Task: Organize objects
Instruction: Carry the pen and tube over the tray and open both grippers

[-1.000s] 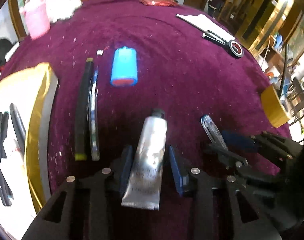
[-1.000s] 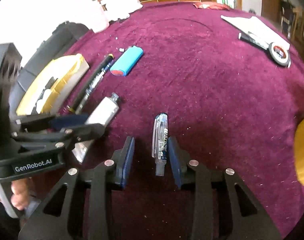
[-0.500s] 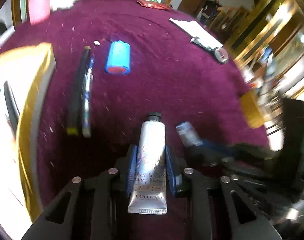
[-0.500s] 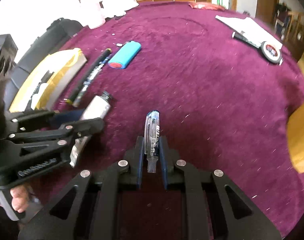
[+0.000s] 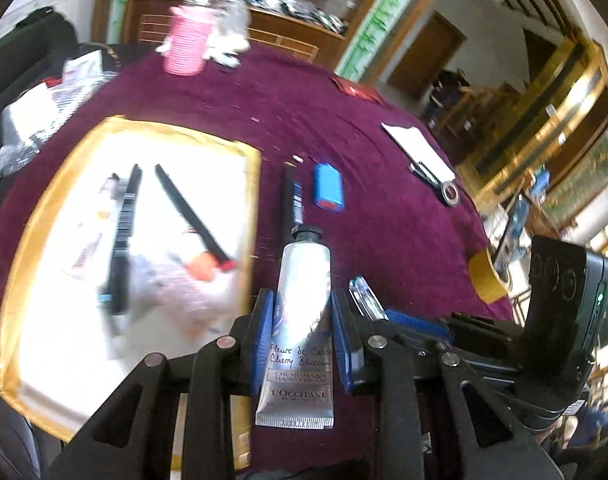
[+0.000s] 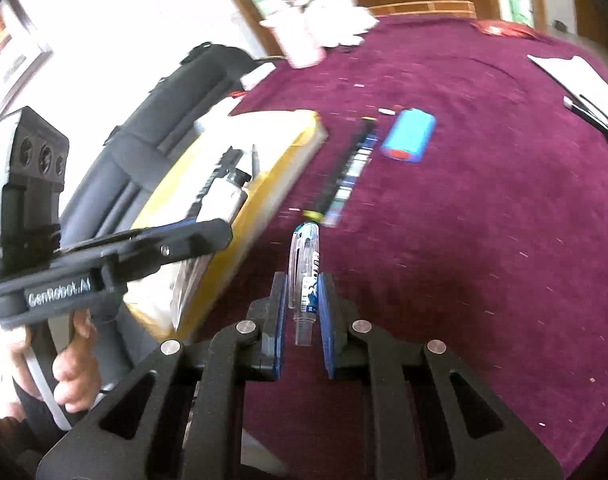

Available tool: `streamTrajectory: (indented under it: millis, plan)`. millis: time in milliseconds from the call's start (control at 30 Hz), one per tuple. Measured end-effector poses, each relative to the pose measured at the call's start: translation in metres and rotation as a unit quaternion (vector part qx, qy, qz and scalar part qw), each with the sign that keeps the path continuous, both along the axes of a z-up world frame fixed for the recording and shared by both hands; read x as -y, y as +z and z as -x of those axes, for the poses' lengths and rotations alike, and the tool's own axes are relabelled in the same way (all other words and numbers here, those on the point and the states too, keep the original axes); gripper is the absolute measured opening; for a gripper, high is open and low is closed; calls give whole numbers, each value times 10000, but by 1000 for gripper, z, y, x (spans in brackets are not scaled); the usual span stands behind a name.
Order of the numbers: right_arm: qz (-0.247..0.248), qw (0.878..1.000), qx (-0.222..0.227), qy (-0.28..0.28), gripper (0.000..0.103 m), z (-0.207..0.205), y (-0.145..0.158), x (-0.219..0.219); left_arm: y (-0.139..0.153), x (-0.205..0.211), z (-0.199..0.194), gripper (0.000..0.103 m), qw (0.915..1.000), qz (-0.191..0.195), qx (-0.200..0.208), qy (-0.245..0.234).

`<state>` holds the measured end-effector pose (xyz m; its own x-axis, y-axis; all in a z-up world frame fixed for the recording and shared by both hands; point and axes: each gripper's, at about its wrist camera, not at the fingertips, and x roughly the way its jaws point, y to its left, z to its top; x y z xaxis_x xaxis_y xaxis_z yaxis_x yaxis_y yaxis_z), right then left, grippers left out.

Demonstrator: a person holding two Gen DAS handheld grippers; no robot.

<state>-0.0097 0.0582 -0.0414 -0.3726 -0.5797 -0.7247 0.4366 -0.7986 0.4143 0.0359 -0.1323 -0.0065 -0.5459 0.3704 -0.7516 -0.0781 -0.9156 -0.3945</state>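
My left gripper (image 5: 302, 304) is shut on a silver hand cream tube (image 5: 304, 320) with a black cap, held above the purple cloth beside the gold-rimmed white tray (image 5: 252, 208). The tray holds black pens and other small items. My right gripper (image 6: 302, 284) is shut on a clear pen (image 6: 304, 264) with a blue label, lifted off the cloth. In the right wrist view the left gripper (image 6: 208, 236) carries the tube over the tray's edge (image 6: 288, 184). A blue lighter (image 5: 327, 186) and two dark pens (image 5: 292, 196) lie on the cloth past the tray.
A pink cup (image 5: 186, 46) with white wrapping stands at the table's far side. A paper sheet with a tape roll (image 5: 449, 192) lies far right. A yellow tape roll (image 5: 487, 280) sits at the right edge. A dark chair (image 6: 176, 100) stands behind the tray. A hand (image 6: 76, 368) grips the left handle.
Both grippers shut on their objects and lifted them: the left on the hand cream tube, the right on the clear pen. Both then swung left toward the tray.
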Motion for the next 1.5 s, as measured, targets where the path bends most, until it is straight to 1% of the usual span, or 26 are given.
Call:
streamTrajectory:
  millis: [67,133,233,400,567,700,833,1033,1233,1333,1433,1500]
  plan:
    - [59,9998,-72,181,15,-3,5,14,3,19,-3,27,9998,-28,2,205]
    - [90,9993,-100,339,15,-3,7,26,4,37,-6,27,9990,23,-44,434]
    - [90,9985,-85,531,15,-2,8,44,1,64,-7,27,9972,57,-43,744]
    - [-24,9968,-119,788,15,4,8,74,-11,82,6,27,9955,61,-1,942]
    - [-78,9959,-27,902,15,21,1,95,-15,104,24,27,9936,90,21,1130]
    - [-143,9950,4,990,15,33,-3,110,-21,115,46,27,9938,219,82,1087]
    - [-225,9938,-2,1089,15,46,-5,128,-39,120,68,27,9937,300,338,1025]
    - [-359,9928,75,1137,15,60,-14,144,-53,115,80,28,9938,472,484,884]
    - [-453,9917,133,1195,15,66,-21,152,-56,107,87,28,9940,588,553,739]
    - [-559,9909,176,1214,15,67,-27,155,-58,102,89,29,9935,721,619,629]
    - [-535,9912,136,1199,16,68,-28,156,-63,108,89,29,9929,599,661,783]
    - [-424,9922,179,1162,16,70,-29,154,-62,116,88,30,9930,347,682,904]
